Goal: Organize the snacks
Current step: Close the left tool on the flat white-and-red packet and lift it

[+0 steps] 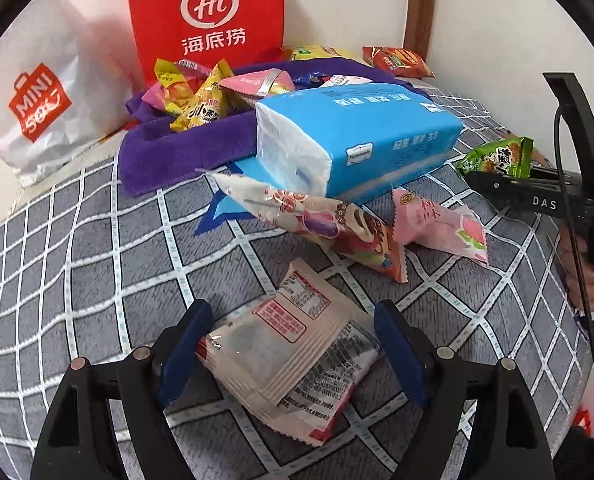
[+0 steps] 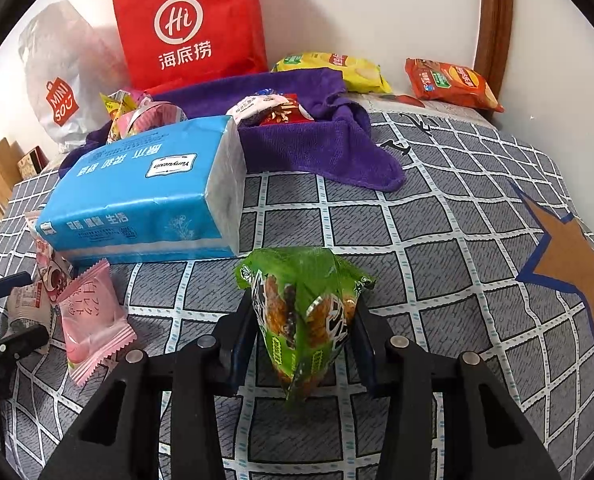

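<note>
A white and red snack packet (image 1: 285, 356) lies flat on the grey checked bedspread (image 1: 77, 248). My left gripper (image 1: 293, 320) is open around it, a blue pad close to each side edge. My right gripper (image 2: 303, 312) is shut on a green snack packet (image 2: 305, 280) and holds it upright above the bedspread. The left wrist view shows the same green packet (image 1: 497, 156) at the far right, in the right gripper (image 1: 493, 184). A purple towel (image 1: 185, 148) at the back holds several snack packets.
A blue tissue pack (image 1: 357, 136) lies mid-bed in front of the towel. Beside it are a pink peach packet (image 1: 445, 224) and a long colourful packet (image 1: 317, 220). A red bag (image 1: 205, 20) and a white bag (image 1: 41, 100) lean on the wall. Yellow (image 2: 337, 68) and orange (image 2: 453, 84) crisp bags lie far right.
</note>
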Available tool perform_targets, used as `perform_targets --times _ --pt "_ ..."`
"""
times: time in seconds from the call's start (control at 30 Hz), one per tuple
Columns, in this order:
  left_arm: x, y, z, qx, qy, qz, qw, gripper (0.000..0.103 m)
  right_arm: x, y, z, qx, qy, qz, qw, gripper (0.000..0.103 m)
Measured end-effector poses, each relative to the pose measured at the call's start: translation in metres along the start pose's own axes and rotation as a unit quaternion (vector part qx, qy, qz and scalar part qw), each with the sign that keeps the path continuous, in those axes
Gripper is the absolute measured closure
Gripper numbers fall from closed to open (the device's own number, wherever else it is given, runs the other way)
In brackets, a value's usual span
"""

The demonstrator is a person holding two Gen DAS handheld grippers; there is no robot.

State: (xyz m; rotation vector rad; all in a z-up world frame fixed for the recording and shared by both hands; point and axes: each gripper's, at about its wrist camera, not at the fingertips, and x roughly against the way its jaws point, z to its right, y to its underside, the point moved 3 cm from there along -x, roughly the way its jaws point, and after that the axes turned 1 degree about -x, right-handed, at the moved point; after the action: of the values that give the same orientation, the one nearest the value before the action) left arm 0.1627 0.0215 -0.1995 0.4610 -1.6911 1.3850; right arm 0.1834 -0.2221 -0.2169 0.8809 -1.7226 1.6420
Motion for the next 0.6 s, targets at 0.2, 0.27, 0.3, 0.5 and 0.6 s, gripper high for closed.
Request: perform_targets --times 0.2,0.27,0.3,0.5,0.6 --pt "0.007 0.006 0.000 0.018 -0.002 0.007 0.9998 0.032 0.000 0.000 -0.001 -0.001 0.000 0.001 1.000 0.060" --pt "0.009 0.006 -0.001 0.028 -0.003 0.009 0.9996 0.033 0.001 -0.001 0.000 -0.005 -0.004 0.002 1.000 0.063" --pt "0.011 0.008 -0.001 0.034 -0.002 0.009 0.9994 0.035 0.001 -0.001 0.000 -0.007 -0.007 0.004 1.000 0.064" --pt "0.018 0.007 -0.016 0.080 0.018 0.008 0.9966 0.050 0.014 0.001 0.001 -0.015 -0.016 0.025 0.999 0.065" --pt "0.022 0.007 -0.019 0.084 0.018 0.008 0.9963 0.051 0.023 0.002 -0.005 -0.006 -0.021 0.030 0.999 0.065"
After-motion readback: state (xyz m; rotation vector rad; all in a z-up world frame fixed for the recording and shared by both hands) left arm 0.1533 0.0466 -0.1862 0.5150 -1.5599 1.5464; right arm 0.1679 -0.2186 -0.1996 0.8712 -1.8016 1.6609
